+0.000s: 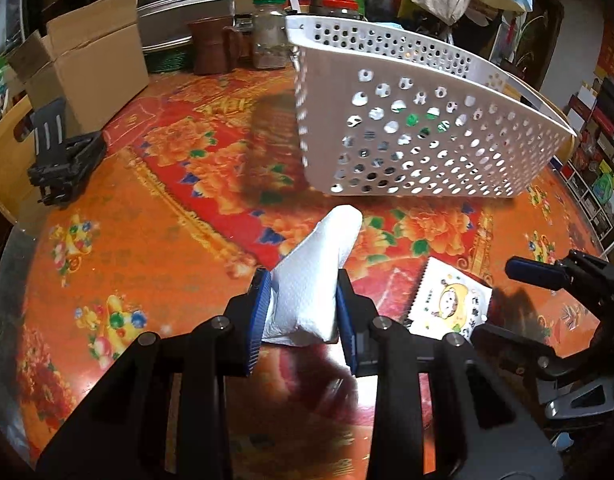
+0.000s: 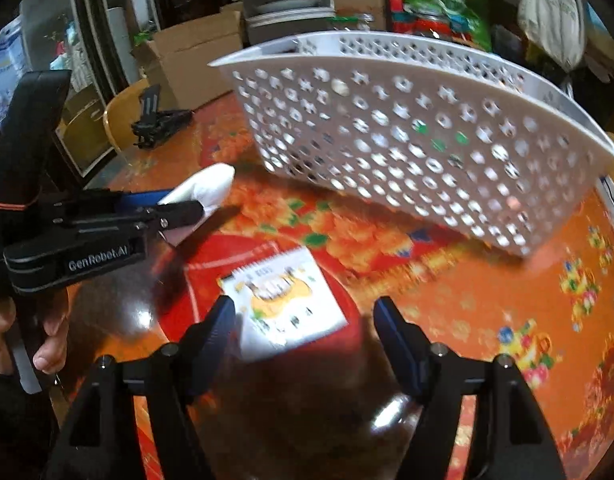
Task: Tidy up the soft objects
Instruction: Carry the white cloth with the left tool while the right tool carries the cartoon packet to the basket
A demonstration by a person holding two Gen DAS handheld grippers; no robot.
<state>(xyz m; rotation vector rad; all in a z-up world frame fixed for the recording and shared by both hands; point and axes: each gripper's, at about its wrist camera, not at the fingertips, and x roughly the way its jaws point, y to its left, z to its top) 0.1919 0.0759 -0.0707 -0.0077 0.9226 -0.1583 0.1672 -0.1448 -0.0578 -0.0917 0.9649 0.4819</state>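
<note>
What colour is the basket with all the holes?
The basket is white, with dots of other colours showing through its holes; the left wrist view shows it best.

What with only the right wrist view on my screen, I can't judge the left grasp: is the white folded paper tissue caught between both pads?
Observer: Yes. The left wrist view shows the left gripper shut on the white folded paper tissue, with a blue pad pressed on each side.
Operator: Which part is gripped?
Observer: Its wider end. The narrow tip juts ahead toward the white perforated plastic basket without touching it.
</note>
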